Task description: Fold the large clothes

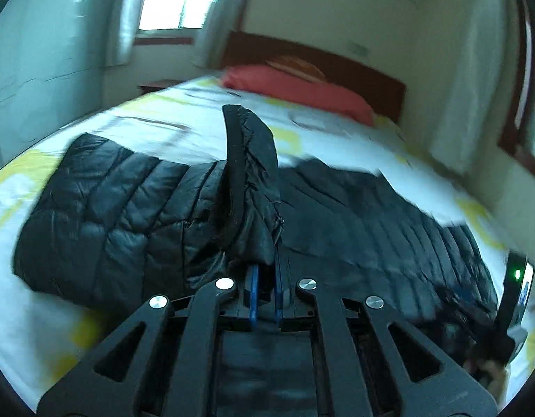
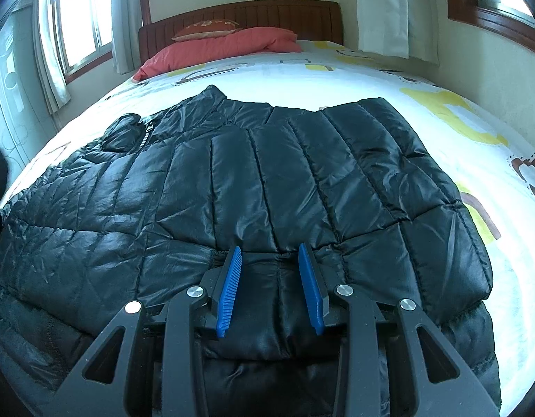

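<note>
A black quilted puffer jacket (image 2: pixel 250 187) lies spread across the bed. In the left wrist view the jacket (image 1: pixel 111 215) lies across the bed, and a flap of it (image 1: pixel 253 180) stands up from my left gripper (image 1: pixel 265 271), which is shut on that fabric. My right gripper (image 2: pixel 270 253) is open, its blue pads (image 2: pixel 229 292) resting low over a folded sleeve near the jacket's near edge, holding nothing. The other gripper's body (image 1: pixel 514 299) shows at the left wrist view's right edge.
The bed has a white sheet with yellow and brown patterns (image 2: pixel 441 111). Red pillows (image 2: pixel 222 52) lie against a dark wooden headboard (image 2: pixel 253 17). Windows with curtains (image 2: pixel 76 27) stand on the left and right walls.
</note>
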The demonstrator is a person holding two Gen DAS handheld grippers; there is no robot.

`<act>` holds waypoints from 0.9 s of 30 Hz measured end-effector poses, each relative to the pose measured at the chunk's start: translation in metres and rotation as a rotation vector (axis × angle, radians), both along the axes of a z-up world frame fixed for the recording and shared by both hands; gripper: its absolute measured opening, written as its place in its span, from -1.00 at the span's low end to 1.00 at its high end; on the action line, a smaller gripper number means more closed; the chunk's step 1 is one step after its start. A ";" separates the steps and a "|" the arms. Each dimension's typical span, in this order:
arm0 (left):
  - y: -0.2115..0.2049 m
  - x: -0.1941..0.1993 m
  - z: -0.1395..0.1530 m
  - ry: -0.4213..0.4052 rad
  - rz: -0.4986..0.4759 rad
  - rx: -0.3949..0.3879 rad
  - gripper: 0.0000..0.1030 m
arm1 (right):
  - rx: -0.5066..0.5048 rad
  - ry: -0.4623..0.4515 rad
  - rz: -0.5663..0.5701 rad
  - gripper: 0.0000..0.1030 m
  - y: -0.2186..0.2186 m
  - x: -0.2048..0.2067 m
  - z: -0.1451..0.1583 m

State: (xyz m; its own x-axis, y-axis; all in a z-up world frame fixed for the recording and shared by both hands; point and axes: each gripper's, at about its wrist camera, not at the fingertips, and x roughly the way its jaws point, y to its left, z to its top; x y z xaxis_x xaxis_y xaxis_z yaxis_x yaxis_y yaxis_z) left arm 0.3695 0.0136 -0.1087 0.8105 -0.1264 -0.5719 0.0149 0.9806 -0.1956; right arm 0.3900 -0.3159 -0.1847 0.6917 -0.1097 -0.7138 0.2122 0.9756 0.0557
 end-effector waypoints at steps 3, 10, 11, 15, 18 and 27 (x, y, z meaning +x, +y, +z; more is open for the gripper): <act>-0.034 0.007 -0.019 0.049 -0.065 0.020 -0.88 | -0.001 0.000 -0.001 -0.31 -0.001 0.001 0.000; -0.071 0.016 -0.037 0.117 -0.155 0.083 -0.37 | 0.004 -0.002 0.001 -0.23 -0.001 0.000 0.000; -0.069 0.013 -0.033 0.111 -0.159 0.071 -0.12 | 0.008 -0.001 0.005 -0.17 -0.002 0.000 0.000; -0.059 -0.005 -0.019 0.092 -0.156 0.043 0.28 | 0.023 -0.002 0.030 0.29 0.007 -0.002 0.004; -0.037 -0.023 -0.003 0.067 -0.140 0.026 0.30 | -0.020 0.009 0.029 0.32 0.017 -0.005 0.013; 0.058 -0.032 0.010 0.050 0.063 0.070 0.32 | 0.140 -0.019 0.189 0.32 0.105 0.002 0.046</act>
